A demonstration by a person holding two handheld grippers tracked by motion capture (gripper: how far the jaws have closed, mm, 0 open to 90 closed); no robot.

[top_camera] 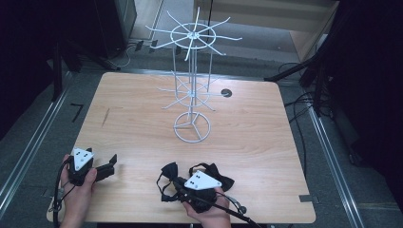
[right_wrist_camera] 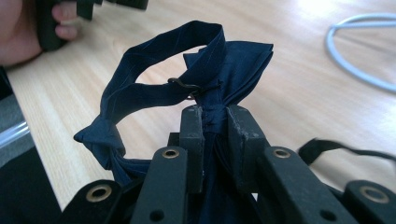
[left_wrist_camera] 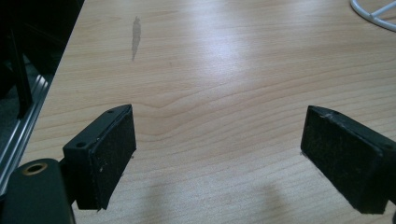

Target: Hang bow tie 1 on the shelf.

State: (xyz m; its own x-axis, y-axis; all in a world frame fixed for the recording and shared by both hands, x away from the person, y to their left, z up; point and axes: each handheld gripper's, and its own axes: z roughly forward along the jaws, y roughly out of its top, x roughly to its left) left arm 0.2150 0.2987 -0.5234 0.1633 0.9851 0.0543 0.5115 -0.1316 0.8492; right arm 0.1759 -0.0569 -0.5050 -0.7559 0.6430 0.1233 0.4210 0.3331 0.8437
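Two grippers are in my hands at the near edge of the wooden table (top_camera: 142,95), low in the high view. My right gripper (right_wrist_camera: 215,121) sits at the bottom centre of that view, my hand (top_camera: 209,213) wrapped under it from below, its grey plate tilted up toward the camera. Its jaws are pinched tight on the knot of a dark blue bow tie (right_wrist_camera: 219,65); in the right gripper view the cloth is squeezed between the two pads, with the wings fanning above them and the neck strap looping to the upper left, joined by a small metal hook. In the high view the bow tie (top_camera: 168,173) spreads to both sides of that gripper, just off the tabletop. My left gripper (left_wrist_camera: 219,154) rests at the lower left of the high view, hand curled round its body, jaws wide apart over bare wood with nothing between them. A white wire rack (top_camera: 192,95) stands in the upper middle of the table, well apart from both hands.
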